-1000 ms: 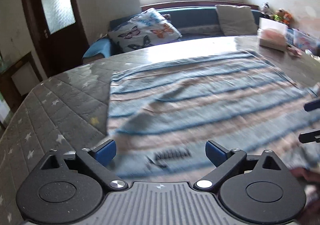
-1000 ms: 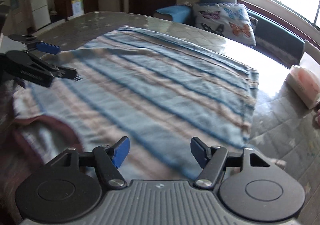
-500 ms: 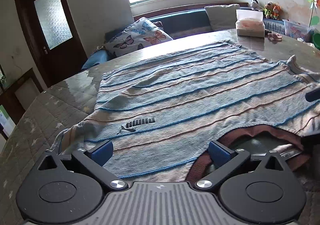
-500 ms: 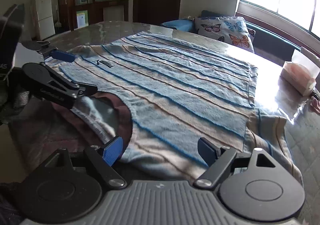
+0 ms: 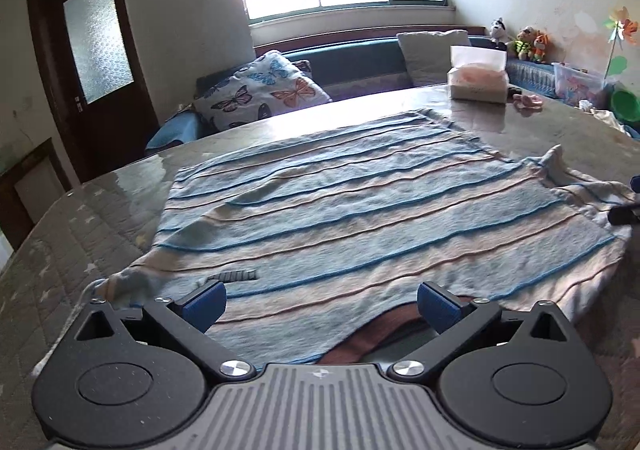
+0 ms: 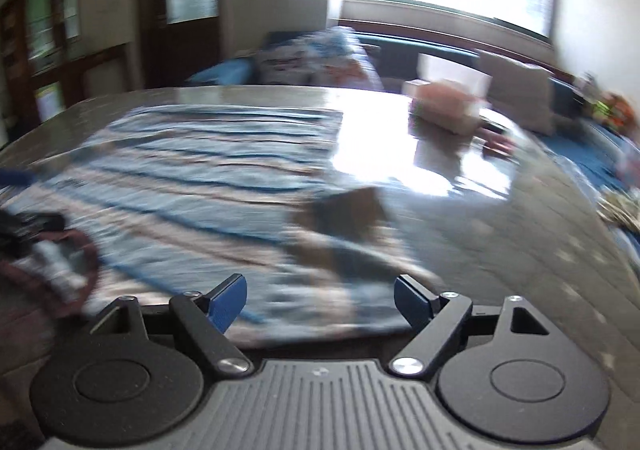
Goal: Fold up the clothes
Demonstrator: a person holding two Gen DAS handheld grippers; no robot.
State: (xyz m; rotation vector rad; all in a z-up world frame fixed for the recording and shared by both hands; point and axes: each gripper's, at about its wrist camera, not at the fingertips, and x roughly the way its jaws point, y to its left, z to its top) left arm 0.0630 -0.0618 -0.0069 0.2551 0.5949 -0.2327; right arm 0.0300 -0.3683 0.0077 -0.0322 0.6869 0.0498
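A blue and beige striped knit shirt (image 5: pixel 352 210) lies spread flat on the table, its brown collar (image 5: pixel 376 334) toward me. My left gripper (image 5: pixel 320 304) is open and empty, low over the shirt's near edge by the collar. My right gripper (image 6: pixel 320 296) is open and empty over the shirt's (image 6: pixel 208 186) right sleeve side; this view is motion-blurred. A tip of the right gripper (image 5: pixel 626 212) shows at the right edge of the left wrist view.
The table (image 5: pixel 80 234) has a grey quilted cover. A tissue box (image 5: pixel 478 80) and a small pink item (image 5: pixel 528 102) stand at the far right. A bench with a butterfly pillow (image 5: pixel 264 90) runs under the window.
The shirt has been laid down flat. The left gripper has settled low near the collar. The right gripper has swung to the right along the shirt's edge and is still moving.
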